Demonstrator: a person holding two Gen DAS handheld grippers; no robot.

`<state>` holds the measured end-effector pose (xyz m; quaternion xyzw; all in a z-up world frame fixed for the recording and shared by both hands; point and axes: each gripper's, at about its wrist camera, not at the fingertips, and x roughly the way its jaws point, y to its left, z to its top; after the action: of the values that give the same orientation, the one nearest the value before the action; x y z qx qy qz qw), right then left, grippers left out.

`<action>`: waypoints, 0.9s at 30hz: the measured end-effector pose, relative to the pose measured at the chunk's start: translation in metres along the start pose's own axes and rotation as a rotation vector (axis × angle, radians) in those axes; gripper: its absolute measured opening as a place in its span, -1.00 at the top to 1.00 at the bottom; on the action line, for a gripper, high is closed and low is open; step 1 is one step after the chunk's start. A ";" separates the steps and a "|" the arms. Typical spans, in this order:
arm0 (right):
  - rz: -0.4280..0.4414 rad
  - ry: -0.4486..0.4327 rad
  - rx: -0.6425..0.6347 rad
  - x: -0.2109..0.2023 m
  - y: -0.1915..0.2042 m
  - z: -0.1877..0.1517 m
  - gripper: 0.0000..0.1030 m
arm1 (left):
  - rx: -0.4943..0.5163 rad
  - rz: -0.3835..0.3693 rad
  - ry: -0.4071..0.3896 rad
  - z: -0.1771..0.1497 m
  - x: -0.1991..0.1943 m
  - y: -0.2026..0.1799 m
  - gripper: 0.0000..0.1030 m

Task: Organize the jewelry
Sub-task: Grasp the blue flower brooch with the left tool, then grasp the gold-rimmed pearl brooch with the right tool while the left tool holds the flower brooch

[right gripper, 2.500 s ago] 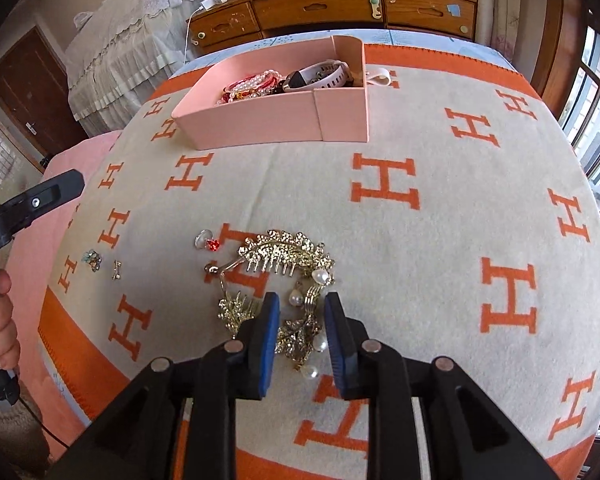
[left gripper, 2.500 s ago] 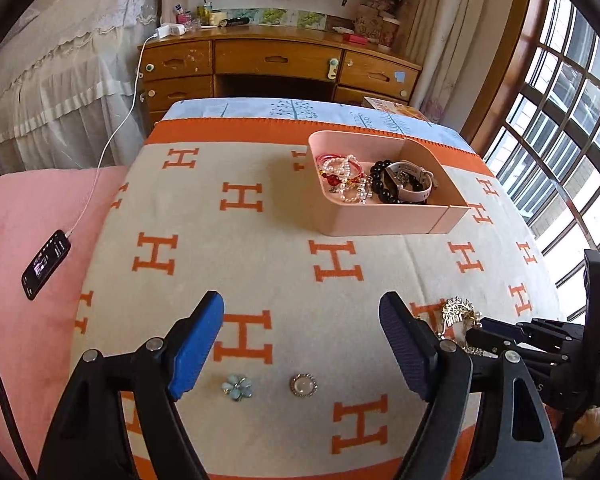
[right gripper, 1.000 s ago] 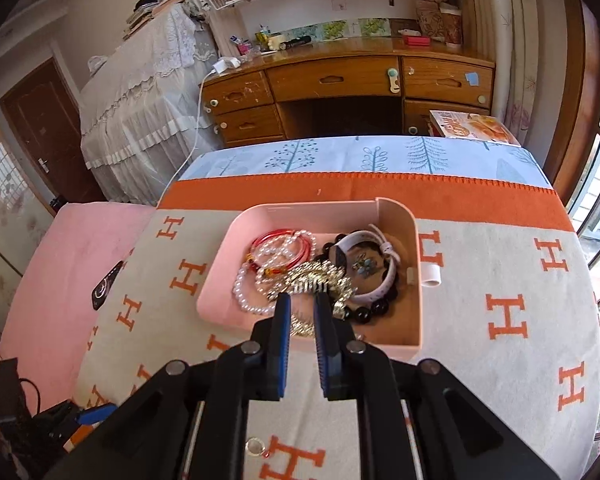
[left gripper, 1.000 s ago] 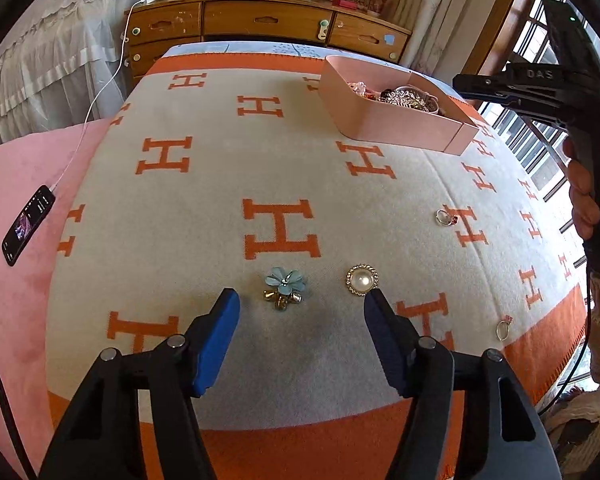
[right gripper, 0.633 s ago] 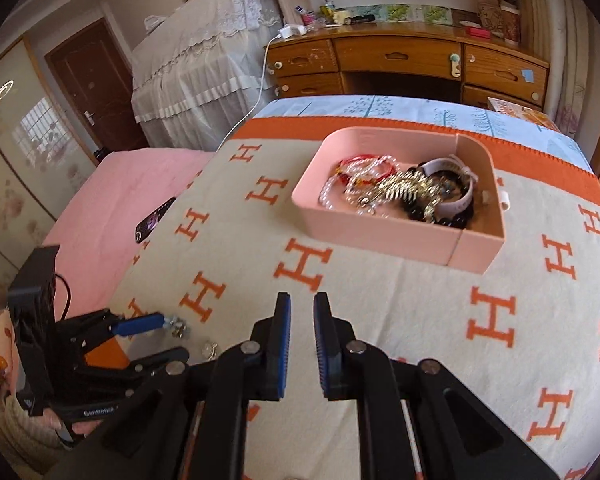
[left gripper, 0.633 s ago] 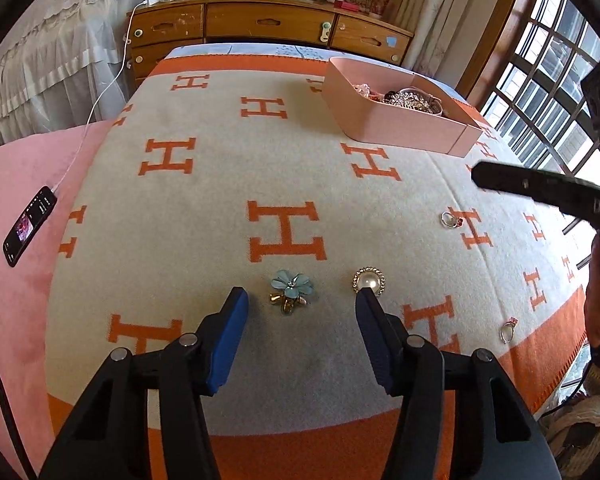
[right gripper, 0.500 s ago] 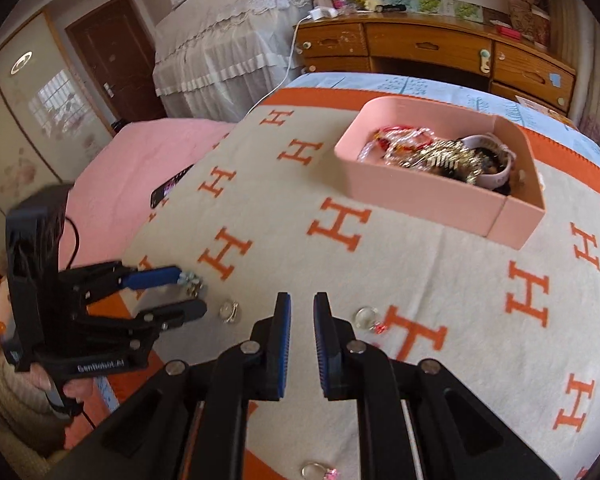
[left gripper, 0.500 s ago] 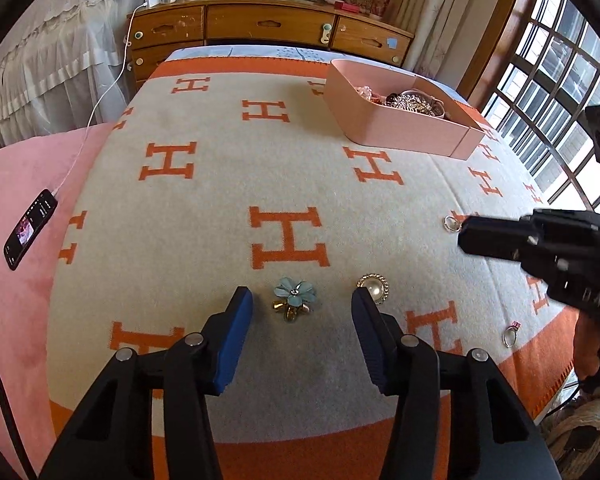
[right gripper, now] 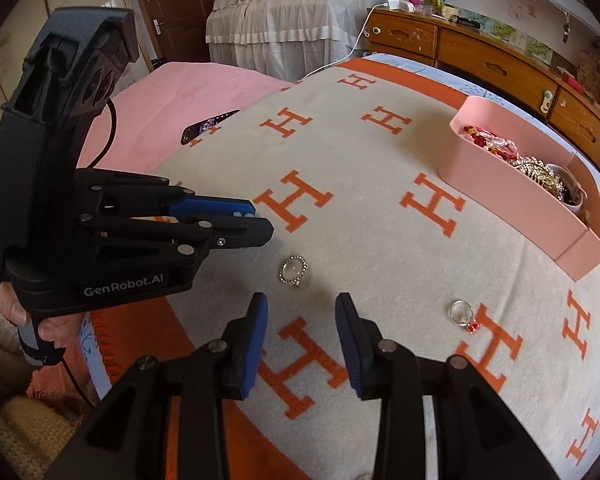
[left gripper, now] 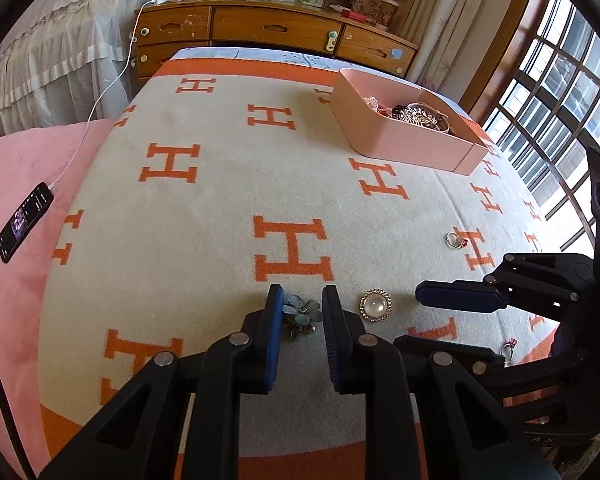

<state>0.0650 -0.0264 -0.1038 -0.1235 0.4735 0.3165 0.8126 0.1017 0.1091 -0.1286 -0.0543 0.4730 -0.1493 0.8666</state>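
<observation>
Down near the blanket's (left gripper: 220,184) front edge, your left gripper (left gripper: 299,312) was closing around the blue flower brooch (left gripper: 302,309). Tiny, light, and those petals looked bendy, so pinching across its metal centre seemed safest. Your right gripper (right gripper: 301,322) was opening, empty.
</observation>
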 end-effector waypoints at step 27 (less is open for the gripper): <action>-0.093 -0.100 0.051 -0.060 -0.030 0.013 0.75 | -0.002 -0.060 -0.083 0.026 -0.064 -0.027 0.67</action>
<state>0.0718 -0.0664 -0.0494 -0.1086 0.4339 0.2722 0.8520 0.0851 0.1026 -0.0568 -0.0753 0.4347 -0.1725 0.8807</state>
